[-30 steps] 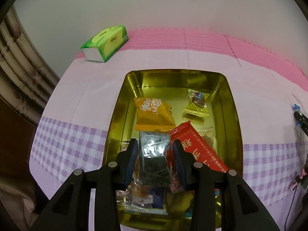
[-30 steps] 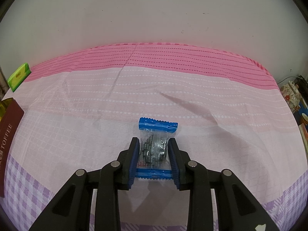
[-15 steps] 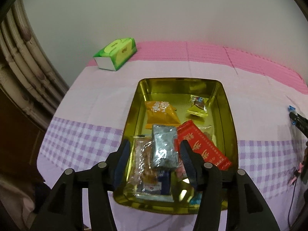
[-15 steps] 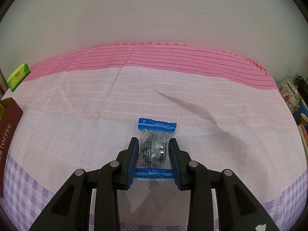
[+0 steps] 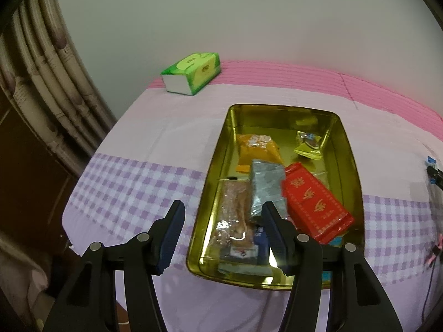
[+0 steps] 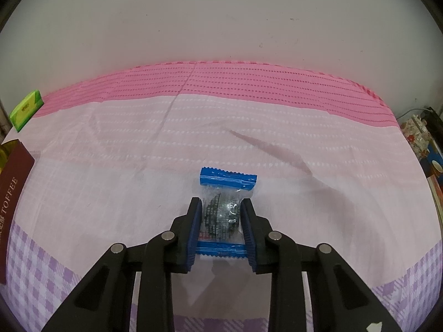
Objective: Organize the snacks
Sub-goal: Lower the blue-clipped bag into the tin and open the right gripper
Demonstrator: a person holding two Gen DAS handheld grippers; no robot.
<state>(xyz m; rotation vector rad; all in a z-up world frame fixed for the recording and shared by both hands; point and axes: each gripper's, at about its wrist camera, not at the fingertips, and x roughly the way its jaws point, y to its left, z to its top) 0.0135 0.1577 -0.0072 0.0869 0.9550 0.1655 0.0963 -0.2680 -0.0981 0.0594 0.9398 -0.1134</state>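
Note:
A gold metal tray (image 5: pixel 277 108) on the tablecloth holds several snacks: an orange packet (image 5: pixel 257 149), a small yellow one (image 5: pixel 307 145), a red packet (image 5: pixel 313 202), a clear packet of brown snack (image 5: pixel 235 210) and a silver packet (image 5: pixel 265 191) lying on top. My left gripper (image 5: pixel 223 210) hovers over the tray's near left rim; its jaws are opening and nothing is between them. My right gripper (image 6: pixel 221 211) is shut on a clear packet with blue ends (image 6: pixel 227 179), which rests on the pink cloth.
A green tissue pack (image 5: pixel 193 73) lies at the table's far left corner by the wall. A maroon toffee lid (image 6: pixel 11 193) sits at the left edge of the right wrist view. A curtain (image 5: pixel 41 88) hangs left of the table. Clutter stands beyond the right edge (image 6: pixel 423 138).
My left gripper let go of the silver packet, which now lies in the tray, then drew back and leftward with jaws wider. The right gripper stayed put on its packet.

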